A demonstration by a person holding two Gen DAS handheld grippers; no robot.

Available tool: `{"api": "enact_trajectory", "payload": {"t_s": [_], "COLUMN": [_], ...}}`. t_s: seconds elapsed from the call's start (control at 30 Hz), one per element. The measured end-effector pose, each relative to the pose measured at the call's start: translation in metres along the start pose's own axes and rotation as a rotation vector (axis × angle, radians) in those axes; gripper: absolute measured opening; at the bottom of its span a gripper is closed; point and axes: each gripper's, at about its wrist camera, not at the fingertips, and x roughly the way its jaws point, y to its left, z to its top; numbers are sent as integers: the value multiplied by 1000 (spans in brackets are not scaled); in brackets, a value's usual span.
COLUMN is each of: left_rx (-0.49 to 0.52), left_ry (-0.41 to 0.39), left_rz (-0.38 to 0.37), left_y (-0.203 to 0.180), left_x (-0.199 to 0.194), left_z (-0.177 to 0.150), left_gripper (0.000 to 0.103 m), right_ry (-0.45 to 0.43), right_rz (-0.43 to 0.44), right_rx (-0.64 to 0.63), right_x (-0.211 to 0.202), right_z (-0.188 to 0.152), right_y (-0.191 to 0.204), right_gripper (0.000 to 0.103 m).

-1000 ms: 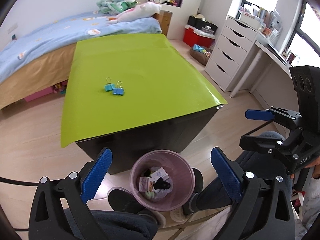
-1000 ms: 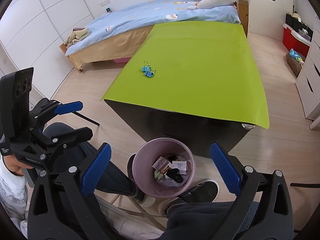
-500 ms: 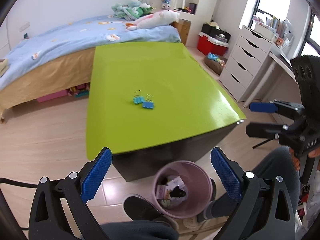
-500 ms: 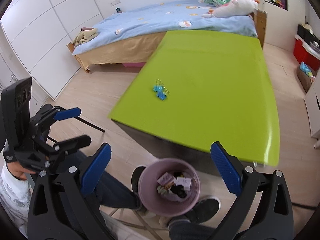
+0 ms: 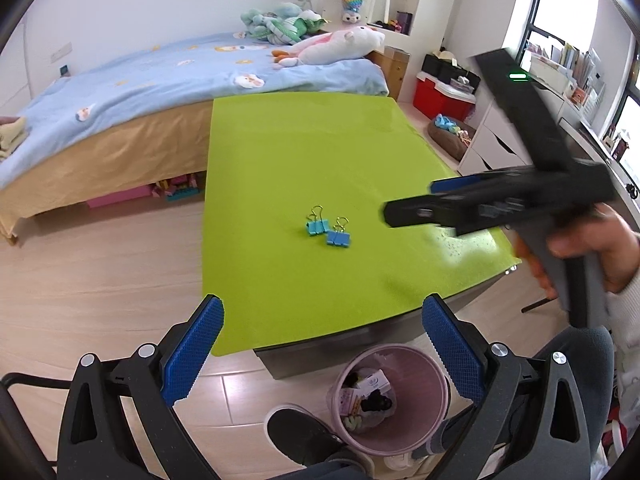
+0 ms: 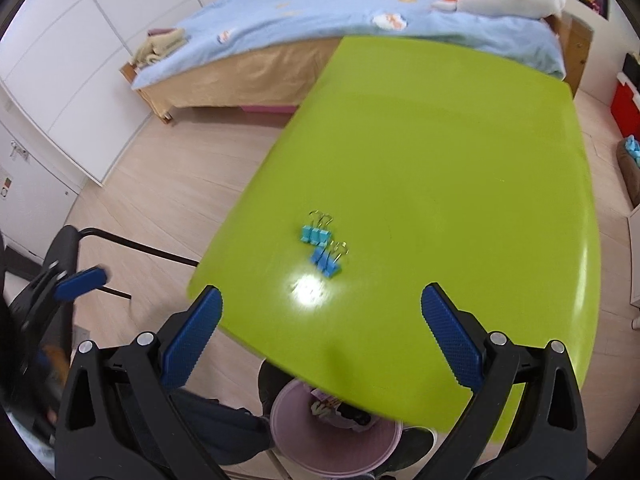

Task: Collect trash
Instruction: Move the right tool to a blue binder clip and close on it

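Observation:
Two blue binder clips (image 5: 328, 230) lie side by side on the lime-green table top (image 5: 304, 148); they also show in the right wrist view (image 6: 322, 246). A pink trash bin (image 5: 390, 398) with wrappers inside stands on the floor at the table's near edge; it is partly hidden under the table in the right wrist view (image 6: 336, 440). My left gripper (image 5: 320, 346) is open and empty, back from the table's near edge. My right gripper (image 6: 320, 338) is open and empty over the near part of the table, just short of the clips; it also appears blurred in the left wrist view (image 5: 416, 206).
A bed (image 5: 160, 80) with a blue cover and plush toys stands behind the table. White drawers (image 5: 500, 144) and a red box (image 5: 440, 98) are at the right. The person's shoe (image 5: 304, 434) and knees are beside the bin.
Both grippers have risen and moved forward from above the bin toward the table. The right gripper now reaches over the table near the clips. Both stayed open.

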Motion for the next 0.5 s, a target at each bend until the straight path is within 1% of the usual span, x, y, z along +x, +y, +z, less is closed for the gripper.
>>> {"api": "enact_trajectory", "payload": {"t_s": [0.1,0.17,0.2,0.23,0.27,0.33,0.4,0.47,0.5], "left_rx": [-5,-11,-13,-15,-17,-22,-27,-28,-30], "left_ry": [0,3,4,4,4,5,7,7,8], "left_rz": [-1,-1,2,3,3,3,2,1,1], "left_y": [3,4,5,6,6,8,10,11,12], "left_x": [-1,-1,-1,-1,-1,0,1,2,2], "left_z": [2,2,3,3,4,4,5,5,5], "left_gripper": [95,95,95,95,95,95,95,95,95], "right_ry": [49,75,98,109,117,141,155,166,168], "right_rz": [-12,-7,-9,-13,-14,5,2,7,8], "right_rx": [13,21,26,26,26,32,30,29,29], "right_x": [26,38,47,51,55,64,71,77,79], "right_z": [15,21,23,25,26,29,30,31,33], "right_y": [-5,-7,-7,-9,-9,-10,-11,-11,-11], "right_gripper": [97,91,83,79,77,66,58,55,50]}}
